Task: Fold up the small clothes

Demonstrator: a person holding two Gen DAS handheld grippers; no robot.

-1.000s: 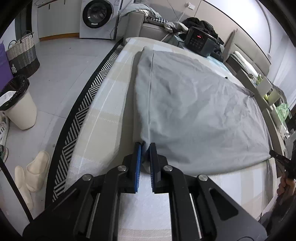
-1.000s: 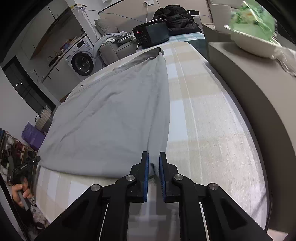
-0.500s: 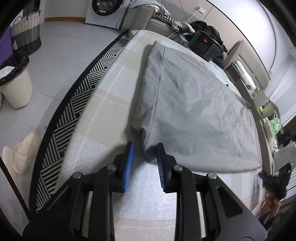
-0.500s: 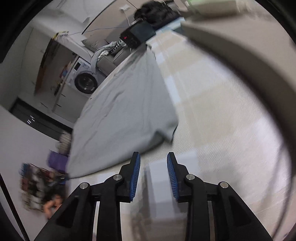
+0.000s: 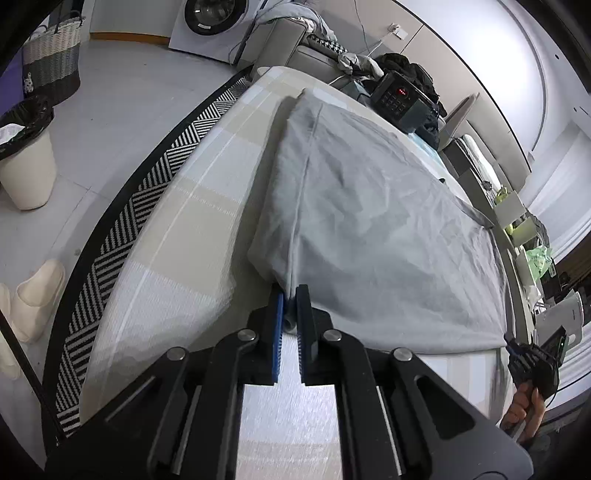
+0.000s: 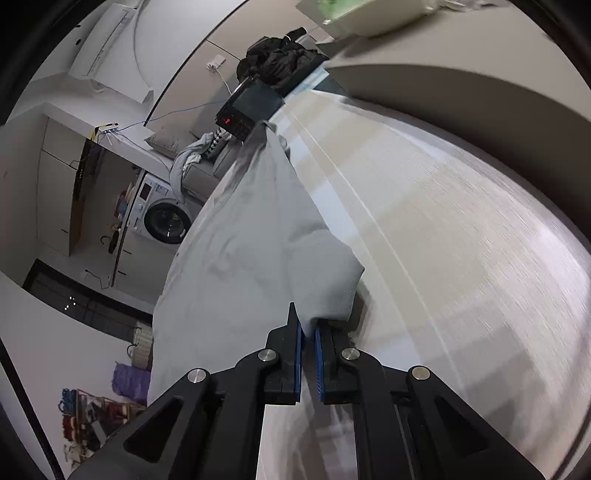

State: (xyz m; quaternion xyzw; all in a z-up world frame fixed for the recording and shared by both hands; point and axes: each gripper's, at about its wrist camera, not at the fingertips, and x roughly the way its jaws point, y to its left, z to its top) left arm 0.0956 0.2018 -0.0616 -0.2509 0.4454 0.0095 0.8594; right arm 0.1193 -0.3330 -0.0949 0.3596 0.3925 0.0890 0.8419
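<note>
Left wrist view, change: half a second ago the left gripper [image 5: 289, 301] stood open just short of the cloth; now its blue pads are closed on the near left corner of the grey garment [image 5: 376, 221].
Left wrist view, meaning: the corner is regrasped, so a fold can probably start from this end.
Left wrist view, garment: it lies spread along the checked bed cover [image 5: 184, 236], a seam running lengthwise near its left edge, fine creases across the top, the near hem almost straight.
Left wrist view, other hand: at the far right a hand [image 5: 524, 406] holds the right gripper [image 5: 517, 350] at the garment's other near corner; the contact there is too small and blurred to judge.
Left wrist view, surroundings: a white bin [image 5: 26, 166], pale slippers [image 5: 33, 295] and a washing machine [image 5: 210, 22] stand on the floor beside the bed.

Right wrist view, change: the right gripper [image 6: 309, 328] was also open half a second ago and clear of the cloth; it is now clamped on the near right corner.
Right wrist view, garment: the grey garment [image 6: 243, 251] bulges in a soft rounded fold just above the pads and narrows toward a black keypad box [image 6: 247, 110] at the far end of the bed.
Right wrist view, meaning: both near corners are held, so the near edge is ready to be lifted.
</note>
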